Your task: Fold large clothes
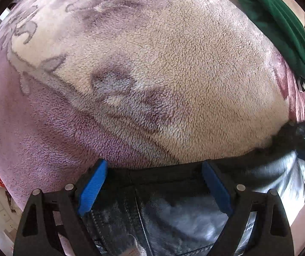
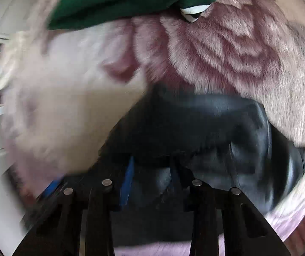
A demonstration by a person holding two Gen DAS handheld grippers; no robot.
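A: Item one, left hand-held gripper [image 1: 154, 183]?
B: Black frame, blue pads. Jaws stood wide apart, holding nothing, poised over the edge of a black, glossy, leather-look garment with stitched seams [image 1: 173, 213].

A: Right hand-held gripper [image 2: 150, 177]?
B: Badly blurred. Its blue pads sat fairly close together with dark cloth of the same black garment [image 2: 195, 132] around them; whether it pinched that cloth I could not tell.

A: Location of the black garment?
B: On a plush cream-and-mauve floral fleece blanket [image 1: 152, 64], which covered the surface beneath. In the left view it ran along the near edge, a blurred stretch reaching rightward; in the right view it lay bunched in a curved heap.

A: Further out?
B: A dark green knit garment with white-striped cuffs [image 1: 280, 32], folded into a layered stack, at the far side of the blanket, well apart from the black one.

A: Progress, by your reckoning?
B: The green piece looked finished and set aside. The black piece looked unfolded, edges uneven, not yet squared. I judged that its flattening and every fold remained.
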